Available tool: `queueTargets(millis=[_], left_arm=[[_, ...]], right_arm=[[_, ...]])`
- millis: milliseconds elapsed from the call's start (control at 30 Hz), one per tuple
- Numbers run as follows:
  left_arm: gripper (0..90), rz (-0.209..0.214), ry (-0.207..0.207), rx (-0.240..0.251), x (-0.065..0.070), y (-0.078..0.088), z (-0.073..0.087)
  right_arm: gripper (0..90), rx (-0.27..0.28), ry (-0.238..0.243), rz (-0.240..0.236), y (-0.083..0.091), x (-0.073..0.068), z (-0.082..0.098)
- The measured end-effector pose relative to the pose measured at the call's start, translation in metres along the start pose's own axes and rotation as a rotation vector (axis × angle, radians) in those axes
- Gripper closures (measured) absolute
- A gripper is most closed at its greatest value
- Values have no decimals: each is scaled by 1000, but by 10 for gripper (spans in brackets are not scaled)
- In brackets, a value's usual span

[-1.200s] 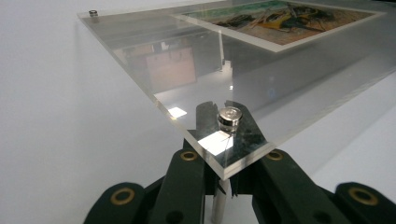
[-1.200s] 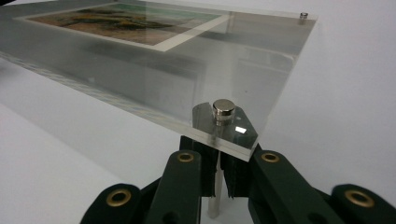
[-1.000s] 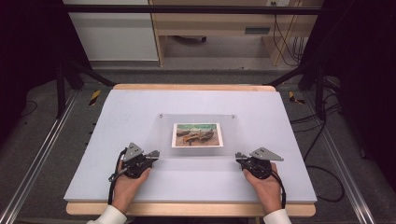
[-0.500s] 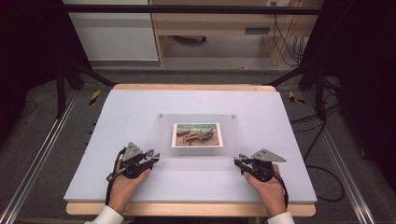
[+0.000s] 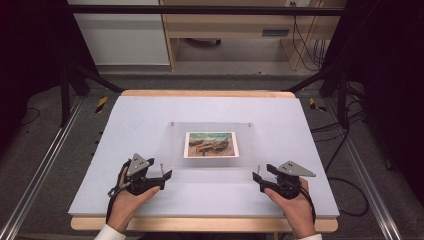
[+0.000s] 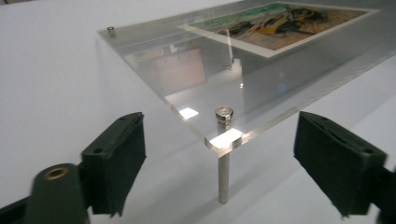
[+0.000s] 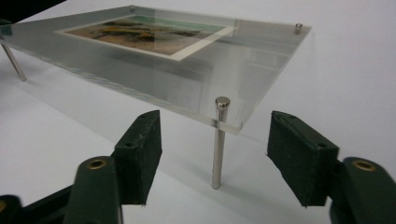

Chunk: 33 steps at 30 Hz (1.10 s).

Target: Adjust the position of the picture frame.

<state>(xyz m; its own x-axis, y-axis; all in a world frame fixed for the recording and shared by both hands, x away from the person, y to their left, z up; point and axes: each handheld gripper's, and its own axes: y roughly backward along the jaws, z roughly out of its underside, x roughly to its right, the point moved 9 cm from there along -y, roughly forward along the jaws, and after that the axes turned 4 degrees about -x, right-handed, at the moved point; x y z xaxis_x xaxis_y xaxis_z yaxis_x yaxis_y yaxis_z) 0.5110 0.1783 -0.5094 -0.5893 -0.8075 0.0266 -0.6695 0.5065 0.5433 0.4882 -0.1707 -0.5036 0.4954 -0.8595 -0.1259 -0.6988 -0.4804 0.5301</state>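
A clear acrylic plate [image 5: 215, 160] stands on thin metal legs in the middle of the white board, with a painted boat picture [image 5: 210, 144] under it. My left gripper [image 5: 164, 173] sits at the plate's near left corner. In the left gripper view its jaws [image 6: 219, 158] have just been opening and stand wide apart, with the corner leg [image 6: 223, 172] between them, untouched. My right gripper [image 5: 257, 176] is at the near right corner. Its jaws [image 7: 217, 149] have also just been opening, and that corner's leg [image 7: 216, 154] stands free between the pads.
The white board [image 5: 125, 125] lies on a wooden table whose edge [image 5: 200, 225] runs along the front. Metal rails [image 5: 40, 170] flank both sides. A cabinet [image 5: 120, 35] and a wooden shelf stand behind, and cables [image 5: 345, 150] trail on the floor at the right.
Both grippers' jaws have spread apart from shut. The hands and the plate have stayed where they were.
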Motion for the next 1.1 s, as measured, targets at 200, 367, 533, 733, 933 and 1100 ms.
queueTargets(millis=[200, 367, 533, 733, 933, 1100], left_arm=[[59, 28, -43, 6, 0, 6, -3], [42, 45, -31, 30, -1, 10, -9], [40, 74, -60, 57, 2, 15, -15], [40, 101, -8, 59, 5, 17, -25], [46, 88, -63, 96, 1, 15, -38], [63, 60, -71, 85, -13, 8, -44]], right_arm=[[250, 6, 14, 28, 1, 1, -4], [204, 12, 30, 45, 2, 1, -8], [197, 22, 27, 54, 4, 1, -10], [186, 34, 36, 61, 4, 1, -16], [173, 26, 38, 53, -2, 3, -24], [130, 18, 38, 28, -9, 4, -36]])
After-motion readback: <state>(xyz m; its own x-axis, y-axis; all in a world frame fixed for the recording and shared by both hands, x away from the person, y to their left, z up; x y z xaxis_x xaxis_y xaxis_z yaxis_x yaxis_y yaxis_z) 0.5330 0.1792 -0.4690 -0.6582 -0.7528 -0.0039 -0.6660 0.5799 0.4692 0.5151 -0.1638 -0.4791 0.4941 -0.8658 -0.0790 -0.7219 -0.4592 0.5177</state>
